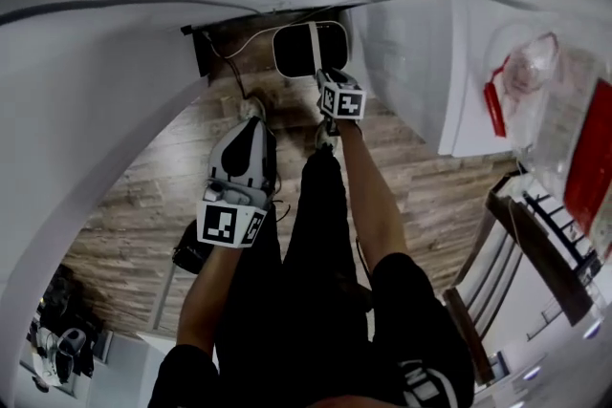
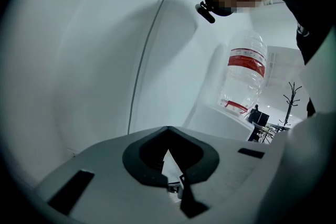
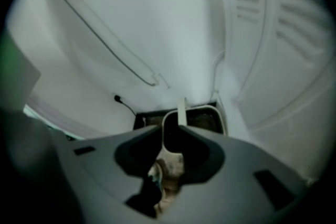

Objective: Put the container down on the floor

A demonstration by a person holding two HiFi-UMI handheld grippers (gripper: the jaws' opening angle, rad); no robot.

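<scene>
"Where's the bin [image 1: 292, 51]?"

"Down on the wooden floor [image 1: 172, 177], at the foot of the white wall [image 3: 157, 18], with its handle standing up."

"And the claws?"

"The right claw [image 3: 171, 134] hangs above it, spread, with nothing pinched. The bin shows through the gap. The left claw [image 2: 168, 132] is well apart from the bin, pressed together at the tips and empty."

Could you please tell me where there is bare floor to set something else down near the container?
Bare wood floor lies left of the person's legs, bordered by the curved white wall. A second strip lies right of the legs, below the white cabinet. The corner by the container is crowded with a cable.
</scene>
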